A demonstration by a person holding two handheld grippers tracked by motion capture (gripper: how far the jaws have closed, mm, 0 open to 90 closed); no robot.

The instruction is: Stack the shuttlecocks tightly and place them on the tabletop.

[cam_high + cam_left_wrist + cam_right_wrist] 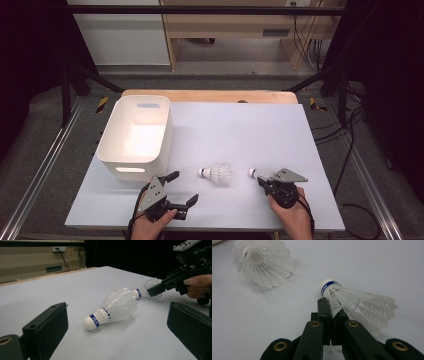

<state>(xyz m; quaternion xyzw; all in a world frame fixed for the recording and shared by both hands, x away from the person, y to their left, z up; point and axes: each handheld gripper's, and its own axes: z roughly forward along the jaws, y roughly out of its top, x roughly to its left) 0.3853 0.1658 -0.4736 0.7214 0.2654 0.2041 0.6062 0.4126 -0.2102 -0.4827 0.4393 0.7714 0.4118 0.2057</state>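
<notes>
right gripper view: the right tool (332, 312) is seen clenched on the feather skirt of a held shuttlecock (352, 300), a grip hidden from above. in the high view a white bin (135, 135) stands at the tabletop's (250, 125) left, and the left tool (182, 187) is spread wide near a loose shuttlecock (217, 174) lying midway.

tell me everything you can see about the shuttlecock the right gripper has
The held shuttlecock has a rounded white cork head with a blue printed band and a skirt of white feathers. It lies on its side at the near right of the pale table, head pointing toward the other shuttlecock. The right gripper is shut on its skirt, just behind the band.
</notes>
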